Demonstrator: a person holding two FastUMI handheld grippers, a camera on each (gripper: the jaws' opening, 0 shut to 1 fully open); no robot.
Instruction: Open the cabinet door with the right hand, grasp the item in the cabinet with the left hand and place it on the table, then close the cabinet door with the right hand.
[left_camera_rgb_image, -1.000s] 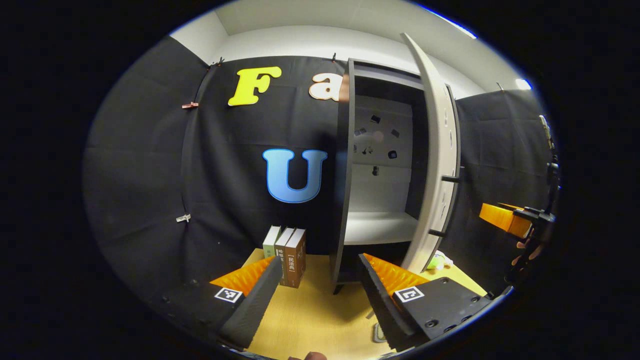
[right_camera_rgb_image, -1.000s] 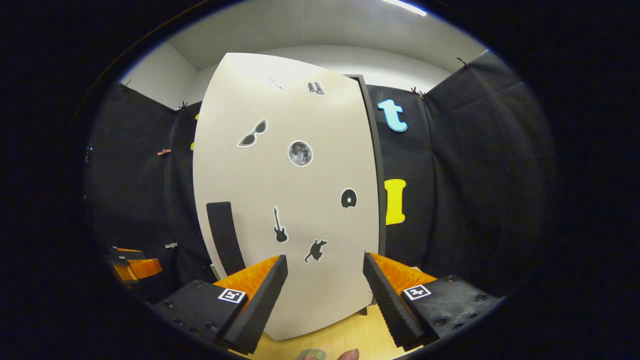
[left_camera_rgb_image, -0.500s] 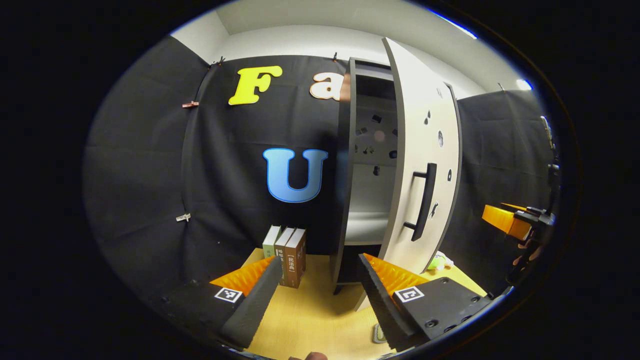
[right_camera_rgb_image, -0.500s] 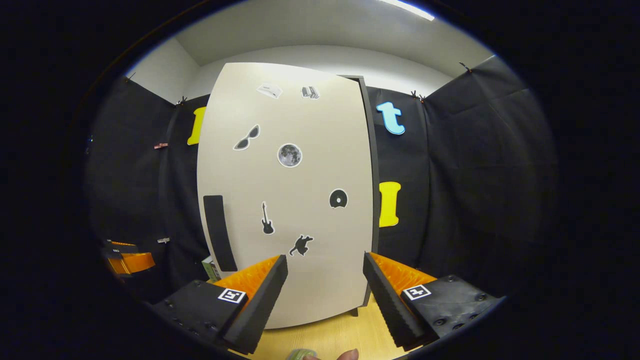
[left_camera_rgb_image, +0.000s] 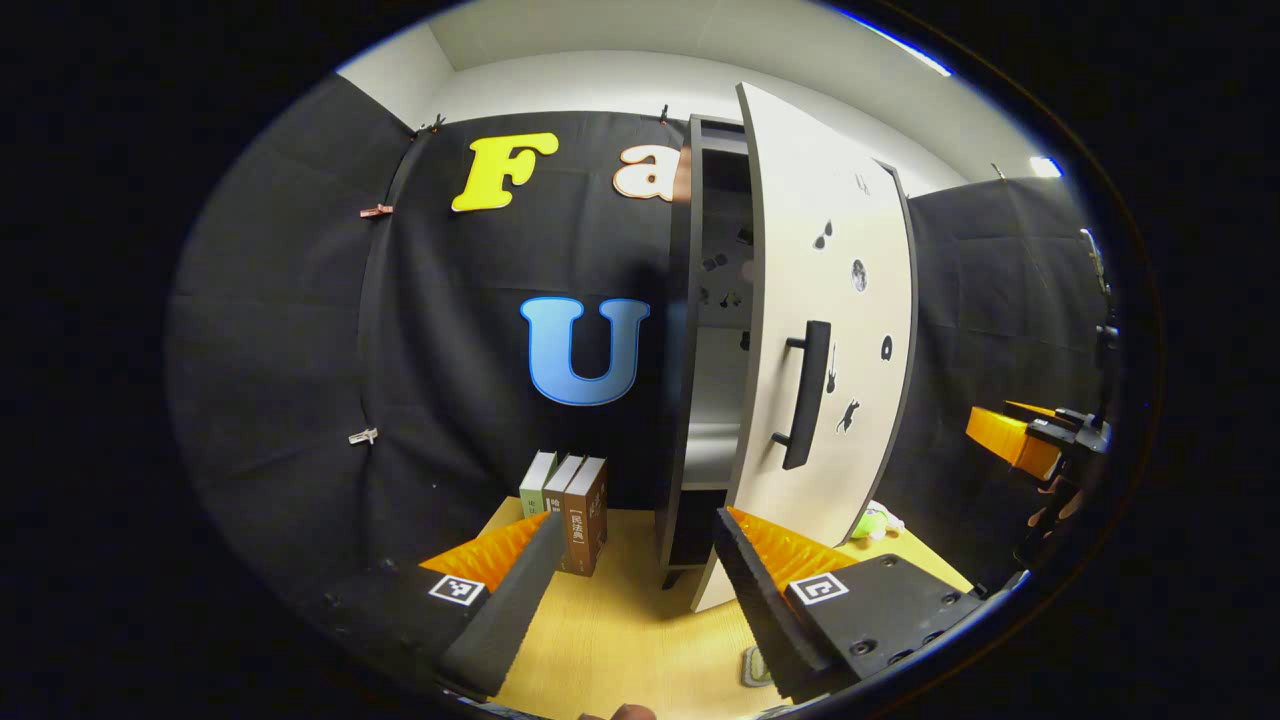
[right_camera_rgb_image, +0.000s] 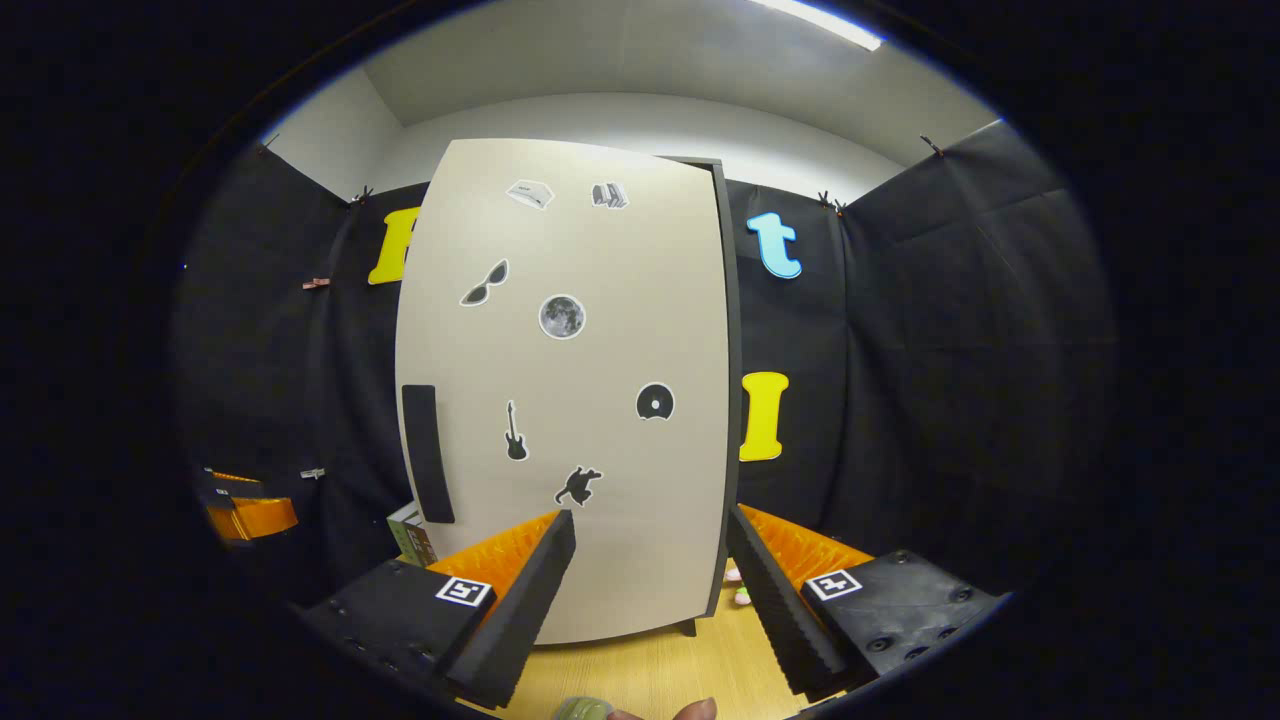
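Note:
The dark cabinet (left_camera_rgb_image: 681, 330) stands on the wooden table (left_camera_rgb_image: 620, 630). Its beige door (left_camera_rgb_image: 820, 330), with stickers and a black handle (left_camera_rgb_image: 806, 395), is a narrow gap from shut. Through the gap a pale shelf (left_camera_rgb_image: 710, 440) shows. My left gripper (left_camera_rgb_image: 635, 590) is open and holds nothing, low over the table in front of the cabinet. My right gripper (right_camera_rgb_image: 650, 590) is open too, facing the door (right_camera_rgb_image: 570, 400) without touching it, the handle (right_camera_rgb_image: 427, 455) off to its left. A small green item (left_camera_rgb_image: 878, 520) lies on the table right of the cabinet.
Three books (left_camera_rgb_image: 565, 510) stand upright on the table left of the cabinet. The other gripper (left_camera_rgb_image: 1020, 440) shows at the far right of the left gripper view. A small flat object (left_camera_rgb_image: 755, 665) lies near the table's front edge. Black cloth walls surround the table.
The cabinet door has swung from wide open to nearly shut. The right gripper has drawn back from the door a little. The left gripper has stayed put.

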